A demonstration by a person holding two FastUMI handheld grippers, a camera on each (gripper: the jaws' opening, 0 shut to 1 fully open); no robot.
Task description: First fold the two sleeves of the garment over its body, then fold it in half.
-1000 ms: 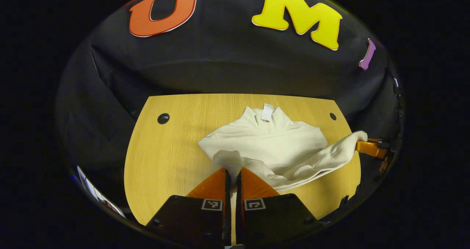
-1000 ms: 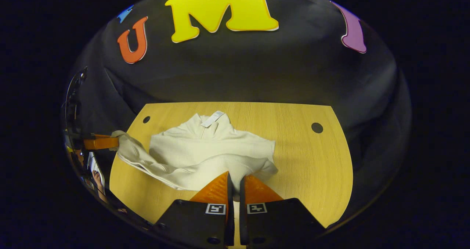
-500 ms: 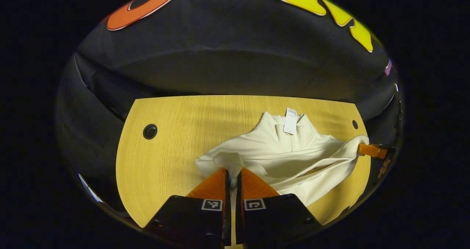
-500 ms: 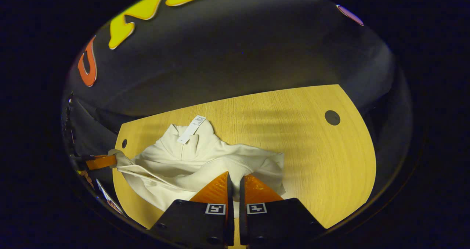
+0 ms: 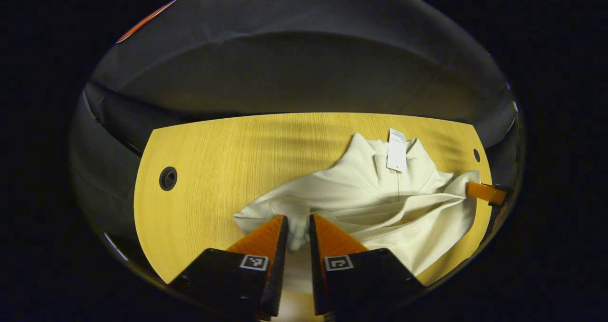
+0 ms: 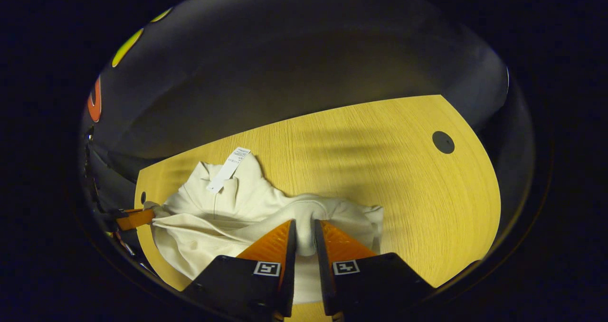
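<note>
A cream garment (image 5: 380,194) lies bunched on the wooden table (image 5: 213,170), its collar and white label (image 5: 396,150) on the far side. My left gripper (image 5: 298,216) is shut on a bunched edge at the garment's near left, with cloth filling the narrow gap between the jaws. At the far right of this view, the right gripper (image 5: 482,192) pinches the garment's other end. In the right gripper view, my right gripper (image 6: 304,221) is shut on a thick fold of the garment (image 6: 223,213). The left gripper (image 6: 135,218) shows at the left edge, at the cloth's end.
The table (image 6: 403,194) has round cable holes at its far corners (image 5: 167,178) (image 6: 442,142). Bare wood stretches left of the garment in the left gripper view and right of it in the right gripper view. The black booth wall hangs behind the table's far edge.
Both grippers have moved forward and down toward the collar, carrying the held cloth over the garment's body. The span between them has slackened, and both pairs of jaws stand slightly wider.
</note>
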